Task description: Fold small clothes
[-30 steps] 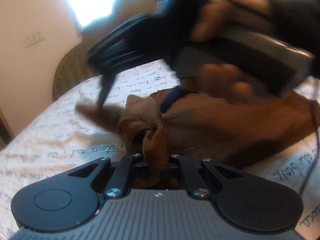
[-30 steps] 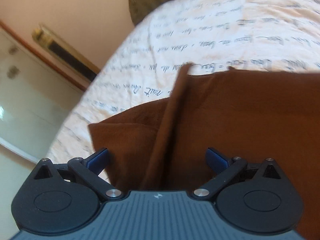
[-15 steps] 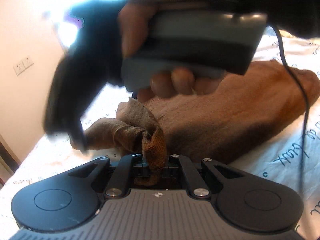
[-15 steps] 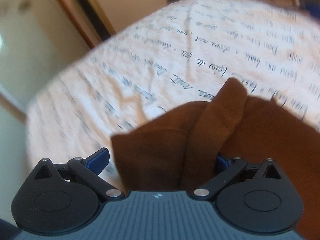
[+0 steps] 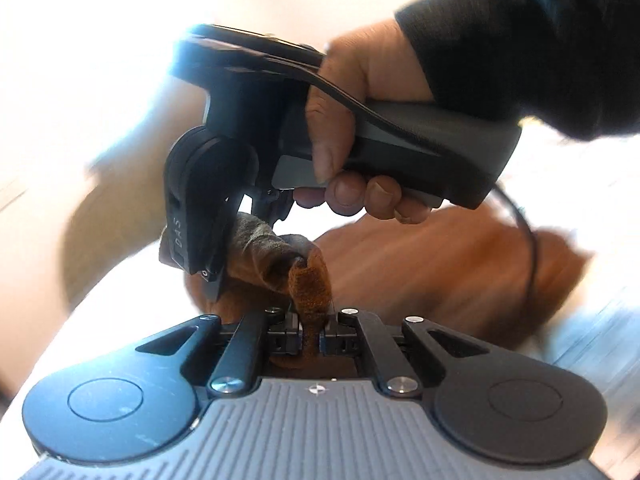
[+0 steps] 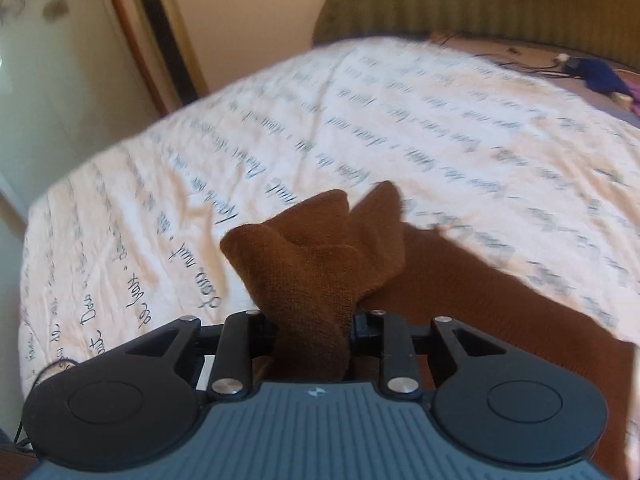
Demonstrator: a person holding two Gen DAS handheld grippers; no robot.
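Observation:
A brown knitted garment point(image 5: 420, 272) lies on a white bedspread with handwritten script point(image 6: 400, 120). My left gripper point(image 5: 312, 336) is shut on a bunched edge of it, and the fold rises between the pads. Just ahead in the left wrist view, a hand point(image 5: 352, 92) in a dark sleeve holds the other tool over the same lifted edge. In the right wrist view my right gripper point(image 6: 314, 332) has a thick bunch of the brown garment point(image 6: 316, 260) between its jaws. They are closing, and the pads pinch the cloth. The rest of the garment trails down to the right.
A green ribbed headboard point(image 6: 480, 0) stands at the far end of the bed. Blue and purple items point(image 6: 596, 74) with cables lie near it at the right. A pale wardrobe door point(image 6: 60, 60) and a wooden frame stand beyond the bed's left edge.
The right gripper's jaws have gone from wide open around the cloth to closed on a bunch of it, and it has lifted the cloth. Both hands have moved, and the left kept its grip.

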